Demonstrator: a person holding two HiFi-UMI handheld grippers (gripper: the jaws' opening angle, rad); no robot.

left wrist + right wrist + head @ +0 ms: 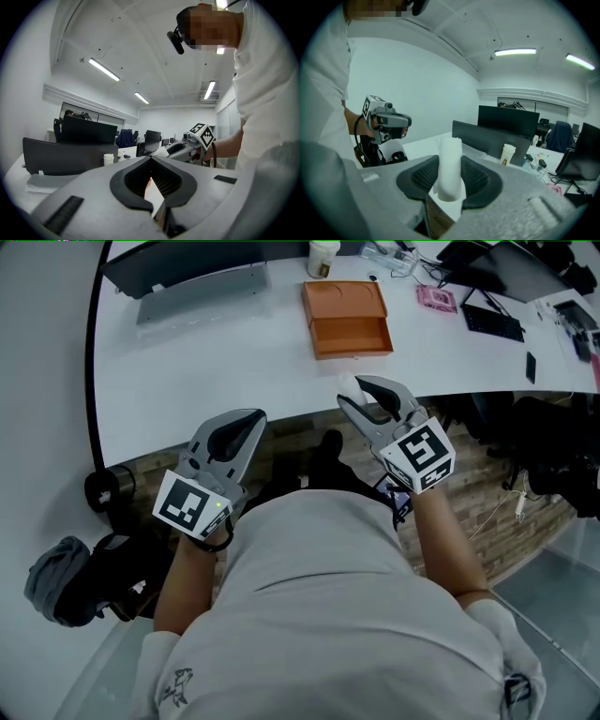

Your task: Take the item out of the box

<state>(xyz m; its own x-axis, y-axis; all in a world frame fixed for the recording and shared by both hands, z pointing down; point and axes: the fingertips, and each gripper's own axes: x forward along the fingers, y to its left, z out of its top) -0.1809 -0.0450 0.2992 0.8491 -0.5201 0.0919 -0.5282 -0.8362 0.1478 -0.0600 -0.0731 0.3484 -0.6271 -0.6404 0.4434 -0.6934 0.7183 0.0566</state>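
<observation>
Your right gripper (364, 395) is clamped on the white cylindrical item (450, 161). In the right gripper view the item stands upright between the two ribbed pads, with its top poking above them, and the jaws are held partly apart by its width. The item is out of the orange box (347, 320). It sits on your side of the box, well apart from it, over the near edge of the white desk (216, 352).

The orange box lies open on the desk, its lid folded back on the far side and its tray towards you.

Your left gripper (248, 420) is off to the left of the box and nearer you, just past the desk edge. Its jaws are closed tip to tip and nothing is between them. It is well apart from the right gripper.

A pale cup (323, 257) stands just beyond the box. A pink object (437, 299) lies to the right of the box, and a black keyboard (492, 322) lies further right again.
</observation>
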